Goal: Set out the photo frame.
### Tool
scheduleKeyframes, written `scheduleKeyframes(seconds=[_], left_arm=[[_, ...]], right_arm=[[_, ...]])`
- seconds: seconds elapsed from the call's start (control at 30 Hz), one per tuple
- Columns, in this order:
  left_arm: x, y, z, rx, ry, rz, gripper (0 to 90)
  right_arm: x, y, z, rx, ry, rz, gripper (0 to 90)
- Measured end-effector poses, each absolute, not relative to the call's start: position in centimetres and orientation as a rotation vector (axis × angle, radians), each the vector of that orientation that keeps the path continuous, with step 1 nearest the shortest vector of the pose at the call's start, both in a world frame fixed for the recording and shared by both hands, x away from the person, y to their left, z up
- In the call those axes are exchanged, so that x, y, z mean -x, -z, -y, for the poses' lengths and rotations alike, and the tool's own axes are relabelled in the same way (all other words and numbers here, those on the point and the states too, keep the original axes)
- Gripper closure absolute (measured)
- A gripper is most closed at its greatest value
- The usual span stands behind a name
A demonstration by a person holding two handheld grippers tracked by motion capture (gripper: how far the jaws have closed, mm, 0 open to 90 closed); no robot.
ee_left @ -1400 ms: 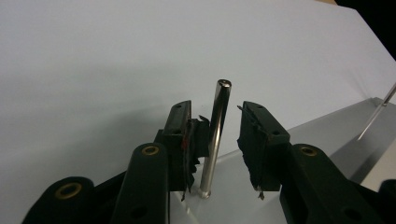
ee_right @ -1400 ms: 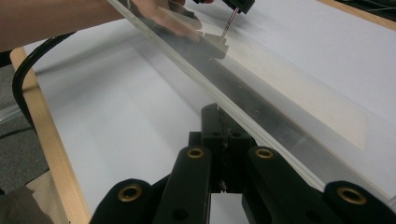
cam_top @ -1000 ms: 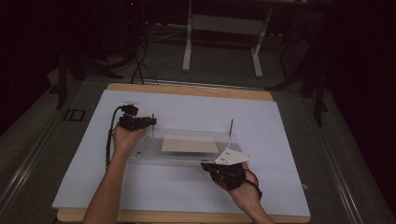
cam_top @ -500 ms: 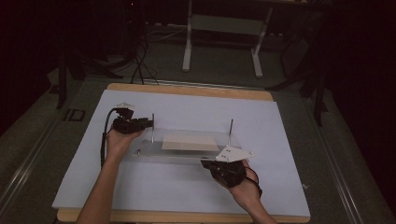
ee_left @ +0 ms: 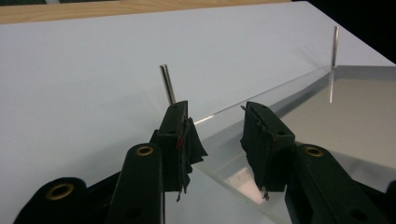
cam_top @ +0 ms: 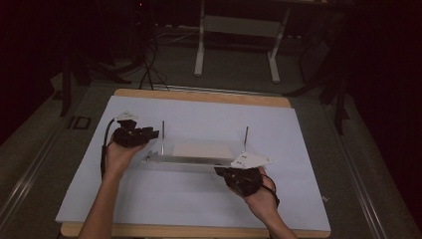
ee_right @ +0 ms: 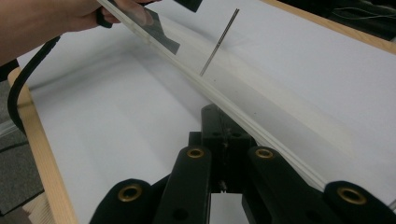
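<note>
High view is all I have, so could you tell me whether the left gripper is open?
Observer: Yes. In its own view, the left gripper is open, with the plate corner in the gap ahead of the jaws.
Operator: Thank you. Is it touching the near pin?
Observer: No. The pin stands just beyond its left jaw, apart from it.
Operator: And the right gripper, please?
Observer: The right gripper is shut, with its tips at the plate's edge. I cannot tell whether it pinches the plate.
</note>
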State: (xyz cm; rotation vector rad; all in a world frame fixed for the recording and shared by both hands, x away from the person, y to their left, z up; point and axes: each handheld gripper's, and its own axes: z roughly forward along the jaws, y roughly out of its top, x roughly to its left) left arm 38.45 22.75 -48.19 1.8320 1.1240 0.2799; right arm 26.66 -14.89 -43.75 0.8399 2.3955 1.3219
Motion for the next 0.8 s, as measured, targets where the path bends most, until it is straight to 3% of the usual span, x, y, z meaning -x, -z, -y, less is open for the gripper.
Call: scheduleKeyframes(seconds=[0.8], left_arm=[[-35.3, 47.6, -23.9, -1.802, -0.322, -1.041, 57.9]], right_arm=[[-27.8, 42.6, 14.9, -0.868, -1.349, -2.375, 90.0]])
